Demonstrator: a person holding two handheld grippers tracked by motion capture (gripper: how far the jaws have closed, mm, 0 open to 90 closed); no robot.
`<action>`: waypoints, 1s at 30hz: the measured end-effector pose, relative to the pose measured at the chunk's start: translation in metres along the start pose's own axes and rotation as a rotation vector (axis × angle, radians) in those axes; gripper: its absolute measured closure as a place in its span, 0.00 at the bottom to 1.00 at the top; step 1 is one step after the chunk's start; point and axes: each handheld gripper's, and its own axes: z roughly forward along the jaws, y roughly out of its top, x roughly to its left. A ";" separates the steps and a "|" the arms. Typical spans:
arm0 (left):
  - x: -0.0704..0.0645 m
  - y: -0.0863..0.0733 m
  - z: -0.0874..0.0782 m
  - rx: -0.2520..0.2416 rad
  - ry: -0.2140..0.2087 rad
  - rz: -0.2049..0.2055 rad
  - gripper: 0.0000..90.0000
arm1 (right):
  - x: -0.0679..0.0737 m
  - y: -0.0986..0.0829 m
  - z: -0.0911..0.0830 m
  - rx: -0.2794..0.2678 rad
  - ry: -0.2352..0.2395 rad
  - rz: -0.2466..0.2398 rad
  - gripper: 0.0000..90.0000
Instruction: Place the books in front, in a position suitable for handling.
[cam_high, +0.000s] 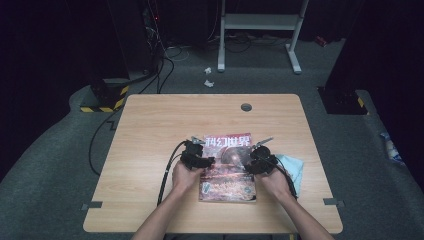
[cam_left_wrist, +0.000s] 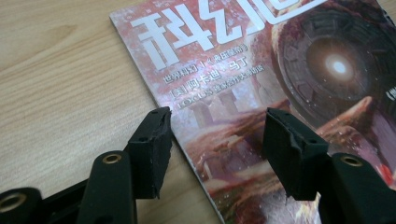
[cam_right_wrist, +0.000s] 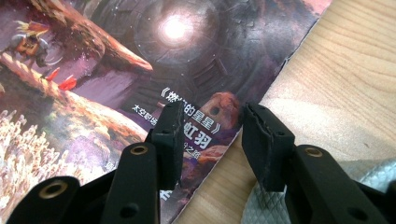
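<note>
A science-fiction magazine (cam_high: 227, 167) is laid flat on the wooden counter (cam_high: 150, 130), near its front edge, with the cover up. The left claw (cam_left_wrist: 217, 135) is held wide open over the magazine's left edge, one jaw above bare wood and the other above the cover; nothing is gripped. The right claw (cam_right_wrist: 212, 128) is likewise parted, more narrowly, astride the right edge, and nothing is held between its jaws. A pale blue cloth (cam_high: 292, 167) is seen just beside the magazine, under the right hand (cam_high: 275, 182).

Several slips can be foreseen. If the jaws are closed without a lower jaw being worked beneath the edge, only the top cover may be pinched, and it could be creased or torn when lifted. The thin, glossy stock may be pushed sideways across the counter rather than caught. Should the right claw be lowered carelessly, the cloth could be snagged along with the pages. An uneven lift by the two claws may let the magazine sag or fall open.
</note>
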 end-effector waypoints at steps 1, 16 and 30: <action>-0.001 -0.003 -0.003 0.006 0.003 -0.005 0.46 | -0.002 0.000 -0.001 -0.010 0.001 -0.014 0.67; -0.006 -0.057 -0.033 -0.131 0.013 -0.015 0.48 | -0.017 0.007 -0.015 0.034 0.035 0.078 0.62; -0.009 -0.068 -0.029 -0.222 0.012 0.011 0.47 | -0.025 0.030 -0.023 -0.002 0.040 0.122 0.46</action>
